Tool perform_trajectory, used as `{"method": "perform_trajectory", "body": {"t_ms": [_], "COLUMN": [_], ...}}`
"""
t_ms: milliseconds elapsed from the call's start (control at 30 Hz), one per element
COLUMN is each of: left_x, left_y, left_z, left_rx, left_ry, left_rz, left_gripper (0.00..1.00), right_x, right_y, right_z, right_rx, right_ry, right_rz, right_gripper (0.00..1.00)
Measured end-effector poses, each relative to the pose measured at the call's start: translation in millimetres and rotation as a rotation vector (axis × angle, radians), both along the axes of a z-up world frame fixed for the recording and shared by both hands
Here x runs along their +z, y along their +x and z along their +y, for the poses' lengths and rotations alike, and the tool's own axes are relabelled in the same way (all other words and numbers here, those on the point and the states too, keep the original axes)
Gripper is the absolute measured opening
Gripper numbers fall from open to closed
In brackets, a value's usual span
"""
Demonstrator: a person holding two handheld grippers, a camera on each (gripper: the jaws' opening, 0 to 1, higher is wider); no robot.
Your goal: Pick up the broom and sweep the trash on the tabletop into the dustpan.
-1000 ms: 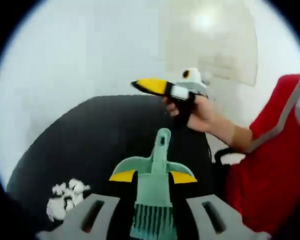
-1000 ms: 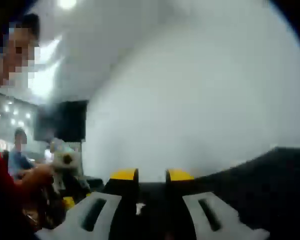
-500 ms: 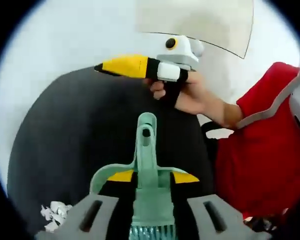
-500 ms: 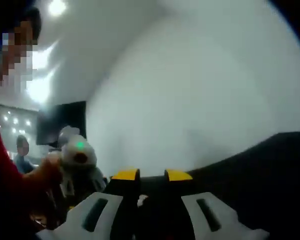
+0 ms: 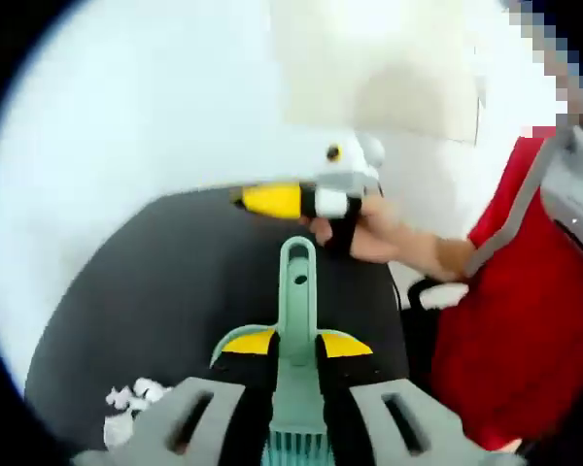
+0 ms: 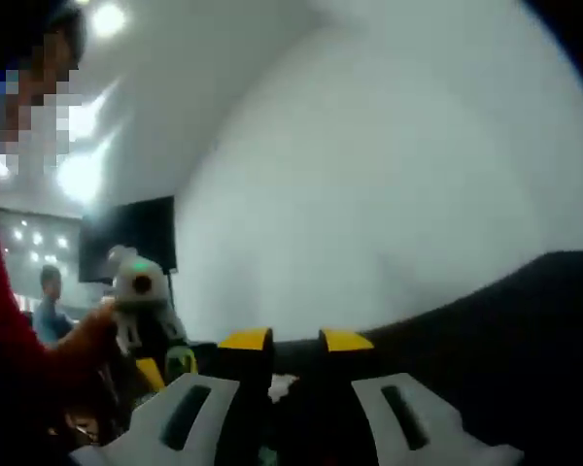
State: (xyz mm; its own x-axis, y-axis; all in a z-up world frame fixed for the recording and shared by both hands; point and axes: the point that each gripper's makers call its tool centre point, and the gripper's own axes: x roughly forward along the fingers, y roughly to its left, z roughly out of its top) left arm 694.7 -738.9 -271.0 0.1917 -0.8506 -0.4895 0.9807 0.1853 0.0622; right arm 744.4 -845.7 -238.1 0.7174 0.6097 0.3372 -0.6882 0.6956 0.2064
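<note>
Grey jaws with dark slots and yellow tips on the left gripper (image 5: 296, 344); same grey slotted jaws and yellow tips on the right gripper (image 6: 283, 340). Beyond the left tips, a yellow-nosed, black-and-white tool body. Red top (image 5: 525, 320) with a grey strap (image 5: 510, 221) to the right.

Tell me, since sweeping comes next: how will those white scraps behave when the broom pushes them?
The white scraps look like crumpled paper bits, so probably very light and apt to scatter. They lie loose in pieces on the black tabletop, so likely some will stray sideways.
</note>
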Motion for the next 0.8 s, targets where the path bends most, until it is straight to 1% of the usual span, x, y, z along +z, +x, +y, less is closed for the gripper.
{"method": "perform_trajectory", "body": {"t_ms": [33,100,200,233,300,367,433,467,533,600,633,767,800], "left_x": [7.3,21.0,33.5,35.9,37.7,38.5,39.2,39.8,41.4,44.1,44.4,44.0,44.2], "left_y": [2.4,7.3,12.7,13.6,18.7,18.5,20.8,22.6,26.9,31.6,32.5,37.5,38.1], "left_z": [9.7,31.0,62.9,72.6,89.7,95.9,100.2,102.4,105.3,105.7,105.4,104.8,104.7], "left_rx": [0.033,0.092,0.175,0.204,0.257,0.289,0.326,0.352,0.414,0.476,0.492,0.574,0.590], "left_ry": [-0.045,-0.111,-0.166,-0.185,-0.217,-0.273,-0.306,-0.325,-0.377,-0.440,-0.460,-0.534,-0.543], "left_rz": [0.001,-0.035,-0.081,-0.082,-0.110,-0.082,-0.083,-0.086,-0.067,-0.059,-0.062,-0.046,-0.048], "left_gripper": [0.14,0.14,0.14,0.14,0.15,0.15,0.15,0.15,0.15,0.15,0.14,0.14,0.14], "right_x": [-0.5,-2.2,-4.5,-5.0,-6.2,-7.3,-8.7,-9.4,-10.6,-12.1,-12.8,-14.7,-14.9], "right_y": [0.0,1.0,1.7,1.7,2.5,3.0,3.5,4.3,5.0,5.7,5.8,5.9,5.7], "right_z": [1.3,2.6,3.8,4.5,5.1,6.2,7.4,7.2,7.3,8.1,8.7,10.0,10.2], "right_rx": [0.001,0.005,0.010,0.012,0.010,0.009,0.007,0.006,0.005,0.009,0.011,0.015,0.017], "right_ry": [-0.008,-0.019,-0.027,-0.030,-0.039,-0.051,-0.063,-0.069,-0.080,-0.090,-0.094,-0.112,-0.115], "right_rz": [-0.001,0.003,0.012,0.013,0.016,0.017,0.019,0.020,0.021,0.027,0.029,0.031,0.031], "right_gripper": [0.21,0.21,0.21,0.21,0.21,0.21,0.21,0.21,0.21,0.21,0.21,0.21,0.21]}}
